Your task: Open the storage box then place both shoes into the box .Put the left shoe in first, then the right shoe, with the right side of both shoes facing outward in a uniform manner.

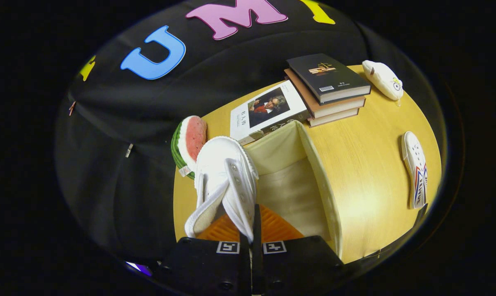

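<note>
My gripper (252, 230) is shut on the collar edge of a white canvas shoe (225, 181), which hangs tilted, toe pointing away, above the open cream storage box (322, 181). The box's pale inside (285, 185) lies just right of the held shoe. The shoe hides the box's near left side. A second white shoe (415, 168), with red and blue markings, lies on its side on the wooden table (363, 164), well to the right of the box.
A watermelon-slice toy (188, 146) sits just beyond the held shoe. A book with a portrait cover (266, 111) leans behind the box, beside a stack of three books (328, 88). A white plush toy (383, 79) lies at the table's far right.
</note>
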Motion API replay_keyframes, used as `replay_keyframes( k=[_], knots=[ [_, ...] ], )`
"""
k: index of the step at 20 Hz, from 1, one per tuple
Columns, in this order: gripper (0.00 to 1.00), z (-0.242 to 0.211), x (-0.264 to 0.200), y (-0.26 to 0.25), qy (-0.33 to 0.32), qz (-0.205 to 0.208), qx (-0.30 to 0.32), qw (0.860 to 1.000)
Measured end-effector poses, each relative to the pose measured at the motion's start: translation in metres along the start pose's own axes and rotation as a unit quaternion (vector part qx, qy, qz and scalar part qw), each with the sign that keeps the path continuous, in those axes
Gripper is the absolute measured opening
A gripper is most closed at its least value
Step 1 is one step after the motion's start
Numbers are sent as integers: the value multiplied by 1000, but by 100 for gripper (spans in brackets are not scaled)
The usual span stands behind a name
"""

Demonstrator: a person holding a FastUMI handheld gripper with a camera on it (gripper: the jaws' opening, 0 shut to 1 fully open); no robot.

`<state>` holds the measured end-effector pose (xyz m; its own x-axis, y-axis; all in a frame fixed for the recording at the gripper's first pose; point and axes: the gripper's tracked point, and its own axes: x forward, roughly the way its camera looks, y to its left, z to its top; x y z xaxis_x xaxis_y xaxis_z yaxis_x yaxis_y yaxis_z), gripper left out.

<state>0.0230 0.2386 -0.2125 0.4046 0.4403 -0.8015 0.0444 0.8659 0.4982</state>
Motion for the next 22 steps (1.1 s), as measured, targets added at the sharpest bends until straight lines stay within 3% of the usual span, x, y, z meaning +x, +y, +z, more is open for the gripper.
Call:
replay_keyframes(
  k=[4,5,8,9,11,13,18,22],
  knots=[
    [9,-12,13,-5,19,-11,-12,1000],
    [21,-11,13,-6,18,-11,-12,1000],
    [33,-18,16,5,34,7,-9,999],
    [50,-21,13,14,42,24,-8,999],
    [73,-32,9,34,58,64,-11,996],
    [100,-34,1,40,55,72,-22,996],
    [99,-10,-36,28,-9,64,-81,995],
    [99,20,-86,0,-72,60,-90,992]
  ],
)
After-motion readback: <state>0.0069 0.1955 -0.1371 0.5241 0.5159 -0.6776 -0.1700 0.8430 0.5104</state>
